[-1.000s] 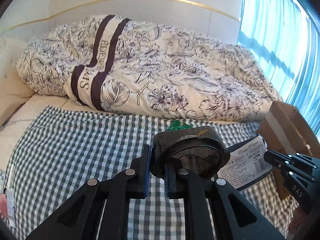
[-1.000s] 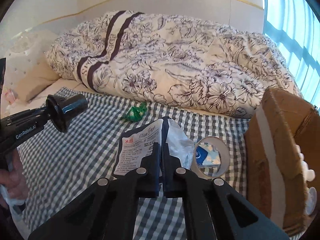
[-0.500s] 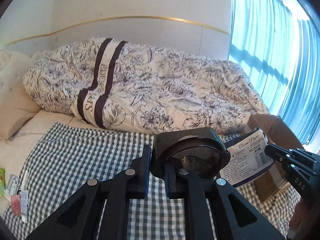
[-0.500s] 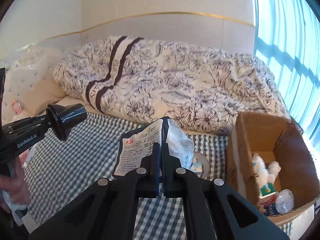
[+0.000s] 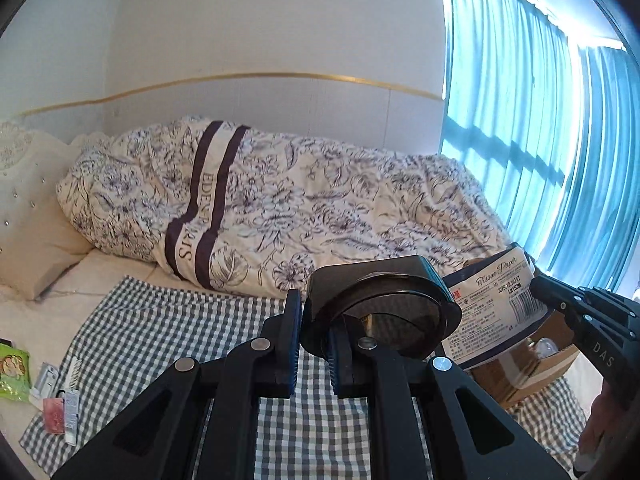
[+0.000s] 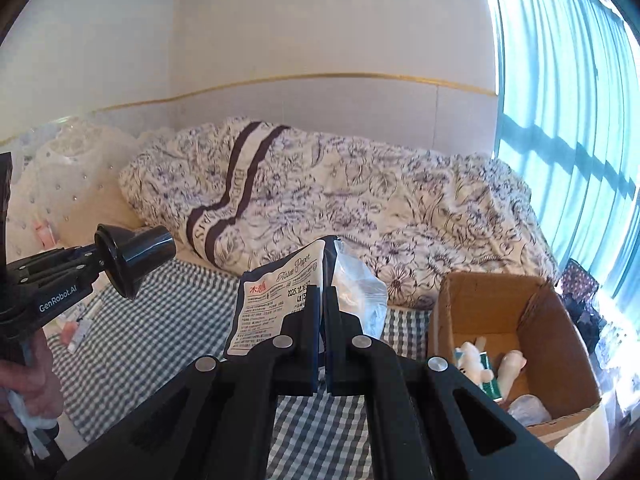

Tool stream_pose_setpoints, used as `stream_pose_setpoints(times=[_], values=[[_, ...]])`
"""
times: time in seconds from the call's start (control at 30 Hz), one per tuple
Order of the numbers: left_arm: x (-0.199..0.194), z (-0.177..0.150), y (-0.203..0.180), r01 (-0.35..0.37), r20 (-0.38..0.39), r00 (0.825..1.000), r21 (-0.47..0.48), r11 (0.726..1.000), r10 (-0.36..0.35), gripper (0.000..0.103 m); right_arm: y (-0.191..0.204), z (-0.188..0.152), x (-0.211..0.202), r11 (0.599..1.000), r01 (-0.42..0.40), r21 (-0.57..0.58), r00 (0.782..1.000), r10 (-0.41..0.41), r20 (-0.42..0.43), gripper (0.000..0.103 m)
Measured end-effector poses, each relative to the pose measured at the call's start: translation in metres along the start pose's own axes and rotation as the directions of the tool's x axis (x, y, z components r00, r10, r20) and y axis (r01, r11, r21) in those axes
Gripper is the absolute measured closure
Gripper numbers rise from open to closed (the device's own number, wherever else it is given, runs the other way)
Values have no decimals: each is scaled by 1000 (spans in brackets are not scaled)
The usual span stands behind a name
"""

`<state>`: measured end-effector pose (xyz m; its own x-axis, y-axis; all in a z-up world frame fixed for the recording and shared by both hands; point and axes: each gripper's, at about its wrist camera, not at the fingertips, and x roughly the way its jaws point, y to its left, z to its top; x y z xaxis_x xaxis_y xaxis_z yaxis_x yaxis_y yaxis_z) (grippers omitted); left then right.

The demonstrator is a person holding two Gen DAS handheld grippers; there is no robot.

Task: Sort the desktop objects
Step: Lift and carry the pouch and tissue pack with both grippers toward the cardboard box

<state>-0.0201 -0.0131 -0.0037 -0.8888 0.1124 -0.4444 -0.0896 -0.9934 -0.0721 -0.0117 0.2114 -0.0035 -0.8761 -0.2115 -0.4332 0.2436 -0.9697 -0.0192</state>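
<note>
Here the left gripper [image 5: 312, 340] had its jaws clamped on a black cup [image 5: 380, 308]. The right gripper's [image 6: 322, 332] jaws pinched a tissue pack [image 6: 272, 304] beside the box [image 6: 480, 304].

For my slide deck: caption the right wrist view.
Right gripper pinching a tissue paper pack beside an open cardboard box.

white wall [image 5: 280, 32]; floral duvet [image 5: 320, 208] — blue curtains [image 5: 520, 120], sunlit

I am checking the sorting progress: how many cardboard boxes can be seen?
1. The open cardboard box stands on the checked cloth at the right side, beside the floral duvet. Things already lie inside. Another box may be hidden outside the views.
</note>
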Motion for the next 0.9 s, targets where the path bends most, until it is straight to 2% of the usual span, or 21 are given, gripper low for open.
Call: stream_pose_setpoints(times=[0.47, 0.9], values=[[-47, 14, -17, 7, 58, 998, 17, 1000, -8, 91, -2, 15, -54, 1000, 4, -15, 996, -3, 85, 102], [-45, 13, -45, 35, 54, 998, 38, 999, -37, 91, -28, 13, -64, 1000, 22, -15, 996, -20, 83, 102]])
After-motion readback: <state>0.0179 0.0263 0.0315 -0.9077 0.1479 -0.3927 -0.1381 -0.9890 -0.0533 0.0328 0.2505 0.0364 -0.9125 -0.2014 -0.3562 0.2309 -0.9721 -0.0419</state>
